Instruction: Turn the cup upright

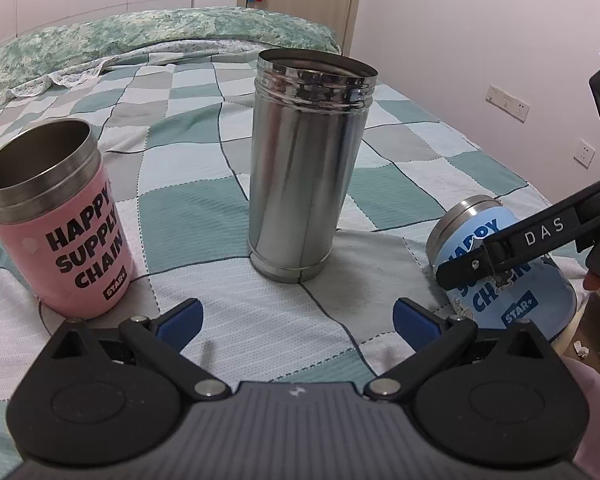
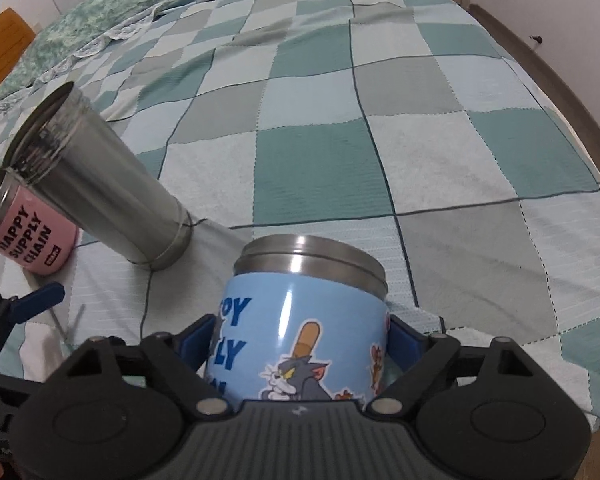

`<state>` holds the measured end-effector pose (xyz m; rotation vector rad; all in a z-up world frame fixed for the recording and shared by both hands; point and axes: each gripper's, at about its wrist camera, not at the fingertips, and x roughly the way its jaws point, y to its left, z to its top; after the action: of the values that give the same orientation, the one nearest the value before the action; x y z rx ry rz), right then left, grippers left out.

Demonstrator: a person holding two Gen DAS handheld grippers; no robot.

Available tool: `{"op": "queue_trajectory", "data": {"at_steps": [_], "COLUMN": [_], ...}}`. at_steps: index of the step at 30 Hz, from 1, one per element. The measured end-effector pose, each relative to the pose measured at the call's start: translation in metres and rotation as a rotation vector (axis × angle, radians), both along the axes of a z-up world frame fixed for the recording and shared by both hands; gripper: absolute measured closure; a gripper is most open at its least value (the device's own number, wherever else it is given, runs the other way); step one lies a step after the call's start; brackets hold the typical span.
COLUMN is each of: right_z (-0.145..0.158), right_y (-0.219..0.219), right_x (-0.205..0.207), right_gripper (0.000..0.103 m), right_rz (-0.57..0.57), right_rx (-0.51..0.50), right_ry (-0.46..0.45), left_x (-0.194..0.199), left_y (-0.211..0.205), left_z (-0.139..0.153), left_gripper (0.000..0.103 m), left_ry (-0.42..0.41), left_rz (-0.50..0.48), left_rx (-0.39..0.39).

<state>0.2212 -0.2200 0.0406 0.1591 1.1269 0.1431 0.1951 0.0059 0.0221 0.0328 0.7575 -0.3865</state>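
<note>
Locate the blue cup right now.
The blue cup stands on the checkered bedspread between the right gripper fingers; in the left wrist view it sits far right, beyond the steel tumbler.

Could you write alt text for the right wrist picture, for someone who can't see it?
A hand-held gripper has its blue fingers on either side of a light blue cartoon cup on a checked bedspread. To the left stand a tall steel cup and a pink cup.
</note>
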Motion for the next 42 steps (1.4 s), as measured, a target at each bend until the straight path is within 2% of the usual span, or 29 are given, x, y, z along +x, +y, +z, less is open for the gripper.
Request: {"op": "queue_trajectory", "data": {"at_steps": [4,11,18,23,34,37,42], "right_z": [0.003,0.019,0.042,0.054,0.041,0.033,0.012], "right_y": [-0.002,-0.007,-0.019,-0.022,-0.022,-0.020,-0.017], "right_x": [-0.007,-0.033,-0.059,-0.066,-0.039,-0.026,-0.009], "right_gripper": [0.016,0.017,0.019,0.019,0.019,0.019,0.019], "right_rz": [0.011,0.051,0.060,0.038,0.028,0.032,0.046], "right_rx": [0.015,0.049,0.064,-0.005,-0.103,-0.121,-0.136], "right_ry": [-0.033,-0.173,-0.371,-0.546,-0.666,-0.670,-0.627], "left_x": [-0.001,-0.004,-0.011,-0.014,-0.008,-0.006,-0.003], "left_y": [0.000,-0.002,-0.002,-0.005,-0.008,-0.008,-0.007], "left_z": [0.001,0.003,0.013,0.019,0.017,0.015,0.013], "left_gripper": [0.000,0.000,0.000,0.000,0.000,0.000,0.000], "left_ry": [-0.002,-0.006,-0.030,-0.048,-0.037,-0.031,-0.024], "left_rz": [-0.005,-0.003,0.004,0.020,0.086,0.106,0.131], "left_rx": [-0.008,-0.018,-0.040,-0.046,-0.046,-0.040,-0.032]}}
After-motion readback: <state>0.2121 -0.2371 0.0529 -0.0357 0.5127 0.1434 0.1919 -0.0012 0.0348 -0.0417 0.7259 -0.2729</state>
